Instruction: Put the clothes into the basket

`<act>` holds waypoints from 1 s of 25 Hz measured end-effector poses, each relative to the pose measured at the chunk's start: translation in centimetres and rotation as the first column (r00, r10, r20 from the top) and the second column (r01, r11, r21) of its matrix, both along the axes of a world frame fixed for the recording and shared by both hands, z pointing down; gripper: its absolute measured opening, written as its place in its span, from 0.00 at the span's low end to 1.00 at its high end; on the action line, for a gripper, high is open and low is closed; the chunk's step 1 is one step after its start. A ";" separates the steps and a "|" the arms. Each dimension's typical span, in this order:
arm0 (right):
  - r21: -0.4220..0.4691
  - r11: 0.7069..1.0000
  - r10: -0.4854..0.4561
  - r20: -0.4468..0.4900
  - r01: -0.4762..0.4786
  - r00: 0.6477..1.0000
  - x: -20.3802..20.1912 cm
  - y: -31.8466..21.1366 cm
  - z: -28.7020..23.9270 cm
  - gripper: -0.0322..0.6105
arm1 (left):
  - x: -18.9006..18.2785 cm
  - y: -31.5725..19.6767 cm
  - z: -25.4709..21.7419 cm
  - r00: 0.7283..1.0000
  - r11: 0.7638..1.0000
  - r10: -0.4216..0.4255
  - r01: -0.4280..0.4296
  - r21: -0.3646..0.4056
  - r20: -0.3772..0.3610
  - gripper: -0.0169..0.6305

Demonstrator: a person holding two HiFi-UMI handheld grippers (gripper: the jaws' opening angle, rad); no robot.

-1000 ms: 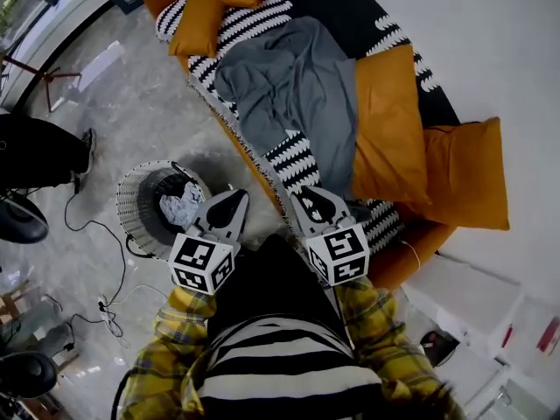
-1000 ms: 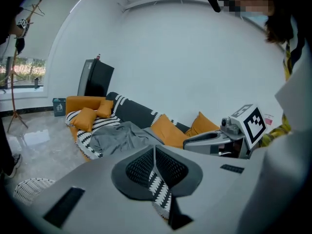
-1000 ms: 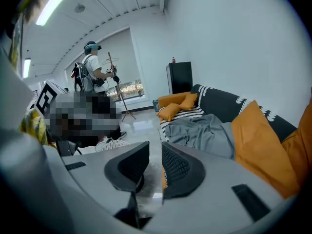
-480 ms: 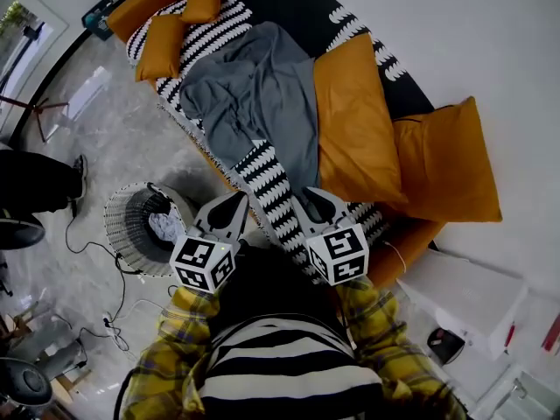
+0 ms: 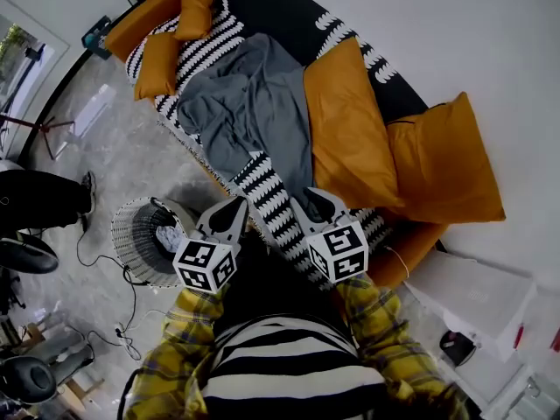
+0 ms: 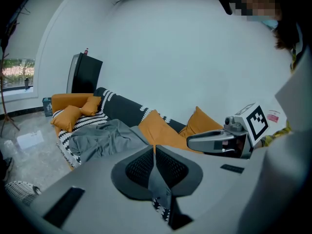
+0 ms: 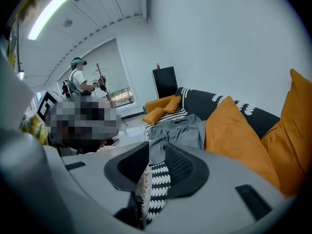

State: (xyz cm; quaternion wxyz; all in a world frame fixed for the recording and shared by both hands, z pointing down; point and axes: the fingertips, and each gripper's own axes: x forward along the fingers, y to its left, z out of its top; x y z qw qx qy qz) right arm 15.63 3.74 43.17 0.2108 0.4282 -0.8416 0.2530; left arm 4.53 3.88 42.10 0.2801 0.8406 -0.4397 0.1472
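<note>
A grey garment (image 5: 249, 103) lies spread over the striped throw on the sofa (image 5: 271, 195); it also shows in the left gripper view (image 6: 105, 138) and the right gripper view (image 7: 180, 128). The round wire basket (image 5: 122, 234) stands on the floor left of the sofa, with a pale cloth (image 5: 171, 234) inside. My left gripper (image 5: 236, 206) is shut with nothing in it, just right of the basket at the sofa's front edge. My right gripper (image 5: 308, 199) hangs over the throw, its jaws a little apart and empty (image 7: 156, 155).
Orange cushions (image 5: 350, 138) (image 5: 442, 160) lie right of the garment, smaller ones (image 5: 162, 51) at the sofa's far end. A person's leg (image 5: 35, 201) and chair bases stand at the left, cables (image 5: 122, 322) cross the floor, and a white cabinet (image 5: 477, 296) sits at the right.
Both grippers have moved together away from the basket toward the sofa. The basket has slid to the left in the head view. Neither gripper's jaws have changed.
</note>
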 end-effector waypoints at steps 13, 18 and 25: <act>-0.069 0.996 0.059 -0.049 -0.062 0.997 -1.0 -6.3 3.3 0.30 | -0.9 -7.3 3.7 0.998 0.997 0.061 -0.062 -0.042 -0.024 0.07; -0.112 0.988 0.097 -0.085 -0.106 0.992 -1.1 -11.2 6.0 0.32 | -2.6 -11.2 5.7 0.997 0.994 0.081 -0.082 -0.077 -0.018 0.07; -0.154 0.976 0.139 -0.119 -0.157 0.983 -1.6 -17.5 9.4 0.32 | -5.2 -16.2 8.1 0.996 0.989 0.091 -0.090 -0.121 0.003 0.07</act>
